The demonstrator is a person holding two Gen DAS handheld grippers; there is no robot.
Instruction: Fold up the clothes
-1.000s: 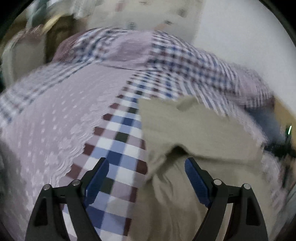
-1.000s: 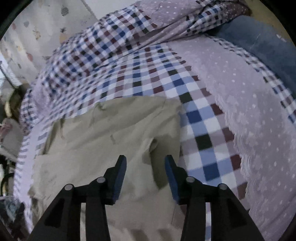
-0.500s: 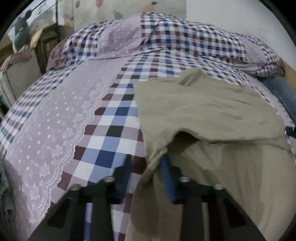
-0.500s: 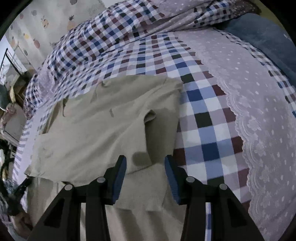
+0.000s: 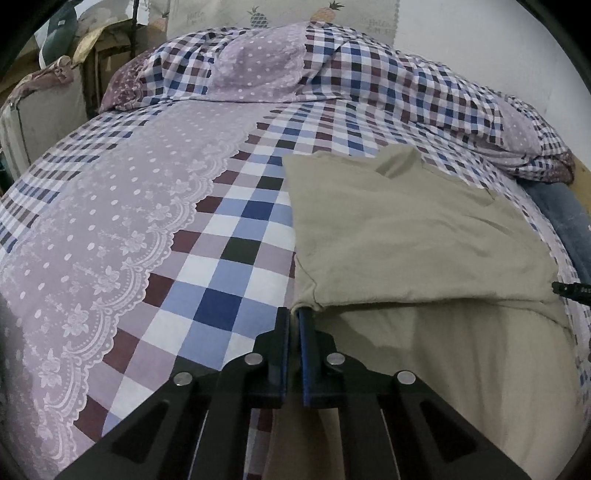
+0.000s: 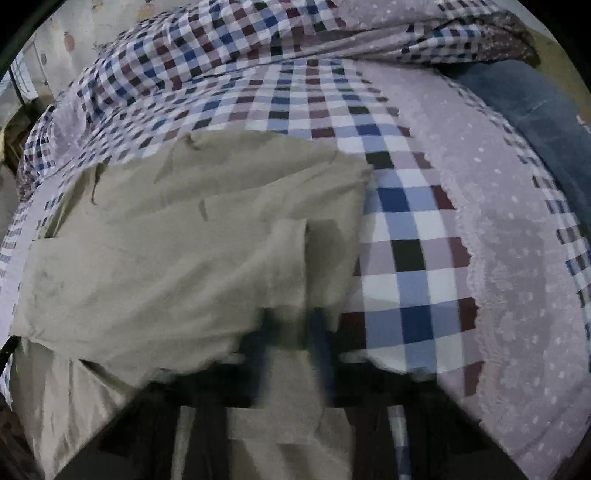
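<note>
Khaki shirt (image 5: 406,229) corner pinched, left jaws closed

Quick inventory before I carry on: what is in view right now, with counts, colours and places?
Khaki cloth garment: one, beige-green, spread on the bed, partly folded over itself.
Checked bedspread with lilac dotted lace panel: one, blue, maroon, white, under the garment.
Rumpled checked quilt: one, same pattern, far end of the bed.
Blue denim fabric: one, at the bed's edge.
Pineapple-print wall covering: one, pale, behind the bed.
Left tool: black with blue pads, shut on the garment's edge.
Right tool: blurred, over the garment; state unclear.
</note>
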